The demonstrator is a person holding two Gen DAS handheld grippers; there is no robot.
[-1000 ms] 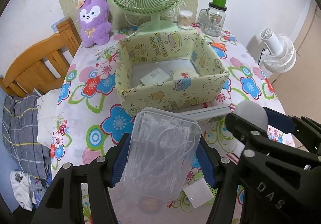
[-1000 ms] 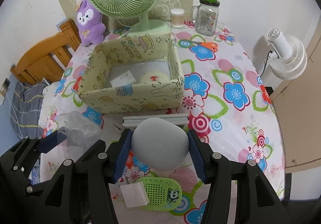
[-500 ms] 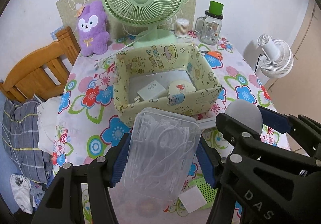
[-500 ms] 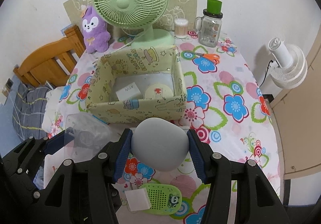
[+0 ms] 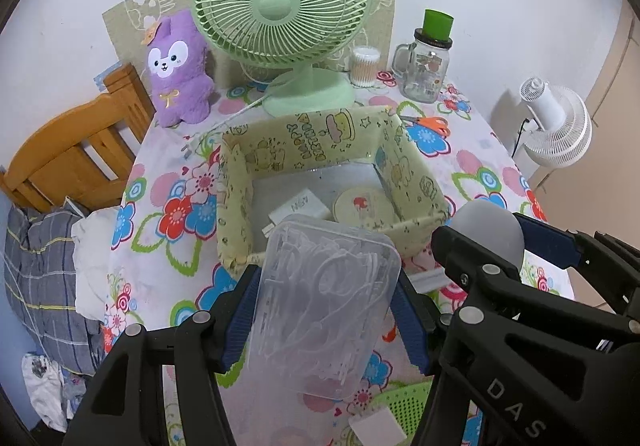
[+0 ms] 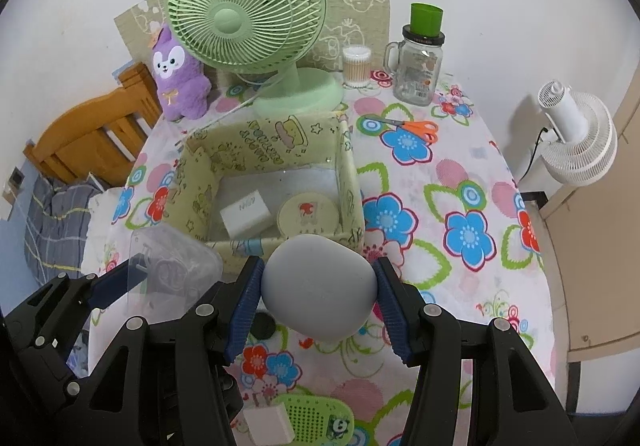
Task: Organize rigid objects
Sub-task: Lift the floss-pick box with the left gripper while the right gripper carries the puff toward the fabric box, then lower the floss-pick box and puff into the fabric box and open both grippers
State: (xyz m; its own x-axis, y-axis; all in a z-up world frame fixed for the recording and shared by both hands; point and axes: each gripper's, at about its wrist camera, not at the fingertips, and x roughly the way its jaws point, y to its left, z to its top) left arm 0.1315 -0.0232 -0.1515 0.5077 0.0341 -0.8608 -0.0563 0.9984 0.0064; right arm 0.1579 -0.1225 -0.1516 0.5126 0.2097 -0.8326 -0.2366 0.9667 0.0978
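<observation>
My left gripper is shut on a clear plastic box of white floss picks and holds it above the near wall of the yellow cartoon storage box. My right gripper is shut on a grey egg-shaped object, just in front of the storage box. Inside the box lie a white charger and a round cream tin. The right gripper with the grey object also shows in the left wrist view, and the clear box in the right wrist view.
A green desk fan, a purple plush, a cotton swab jar and a glass mug jar stand behind the box. Orange scissors lie at the right. A green perforated case and white square lie near me.
Both grippers have risen and moved toward the storage box with their objects; the box interior shows more from above. The white strip in front of the box is mostly hidden.
</observation>
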